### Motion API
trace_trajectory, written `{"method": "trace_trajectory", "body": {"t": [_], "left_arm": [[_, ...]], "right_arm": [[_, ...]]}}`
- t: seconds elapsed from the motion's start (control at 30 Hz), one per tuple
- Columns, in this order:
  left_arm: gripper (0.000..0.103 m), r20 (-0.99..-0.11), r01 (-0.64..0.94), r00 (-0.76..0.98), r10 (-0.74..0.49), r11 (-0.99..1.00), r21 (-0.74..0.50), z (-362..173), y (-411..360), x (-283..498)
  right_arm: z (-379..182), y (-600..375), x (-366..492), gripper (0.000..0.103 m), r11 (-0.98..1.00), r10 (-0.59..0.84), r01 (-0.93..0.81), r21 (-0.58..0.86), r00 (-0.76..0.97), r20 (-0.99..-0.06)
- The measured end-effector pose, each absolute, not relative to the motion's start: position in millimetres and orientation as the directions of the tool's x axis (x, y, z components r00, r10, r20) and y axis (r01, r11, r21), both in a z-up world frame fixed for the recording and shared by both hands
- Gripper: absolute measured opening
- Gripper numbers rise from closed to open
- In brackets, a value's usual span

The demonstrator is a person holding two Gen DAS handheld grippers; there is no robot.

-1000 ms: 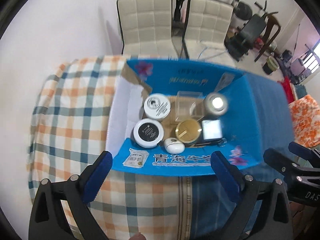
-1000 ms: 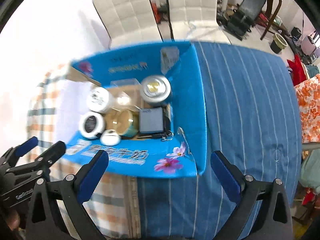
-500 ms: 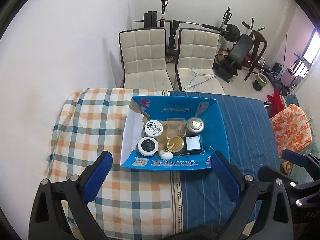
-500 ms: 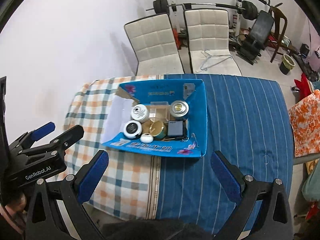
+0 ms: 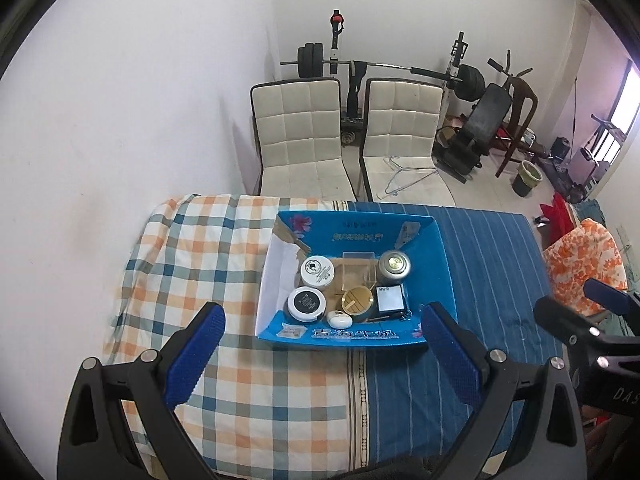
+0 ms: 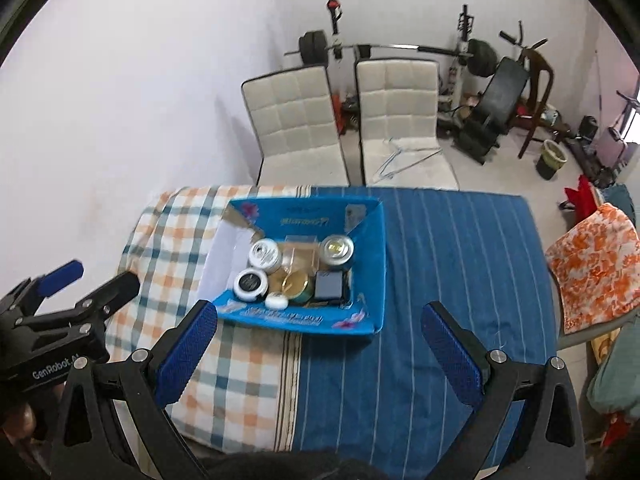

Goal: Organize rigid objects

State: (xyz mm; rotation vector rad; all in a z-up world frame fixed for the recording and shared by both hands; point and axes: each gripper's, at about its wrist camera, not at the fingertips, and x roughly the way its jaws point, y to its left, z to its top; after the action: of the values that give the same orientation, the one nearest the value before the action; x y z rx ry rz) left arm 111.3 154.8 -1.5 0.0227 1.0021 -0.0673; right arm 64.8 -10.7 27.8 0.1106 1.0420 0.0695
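Observation:
A blue cardboard box stands on the cloth-covered table; it also shows in the right wrist view. Inside lie two white round jars, a gold-lidded tin, a silver can, a small square box, a clear case and a small white oval. My left gripper is open and empty, high above the table's near side. My right gripper is open and empty, also held high.
Two white padded chairs stand behind the table, one with wire hangers. Weight bench and barbell stand at the back wall. An orange floral cloth lies to the right.
Both grippers have pulled up and back from the box, so it looks much smaller and the room behind has come into view. Both stay open and empty.

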Motion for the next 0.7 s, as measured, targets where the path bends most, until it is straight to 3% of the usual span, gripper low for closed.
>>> {"method": "trace_trajectory", "body": {"t": [0.7], "left_arm": [[0.101,-0.835,0.06,0.549,-0.031,0.998,0.003,-0.1,152.8,114.7]], "right_arm": [[25.9,-15.3,73.2,0.103,0.995,0.074,0.023,0.1,0.518,-0.852]]}}
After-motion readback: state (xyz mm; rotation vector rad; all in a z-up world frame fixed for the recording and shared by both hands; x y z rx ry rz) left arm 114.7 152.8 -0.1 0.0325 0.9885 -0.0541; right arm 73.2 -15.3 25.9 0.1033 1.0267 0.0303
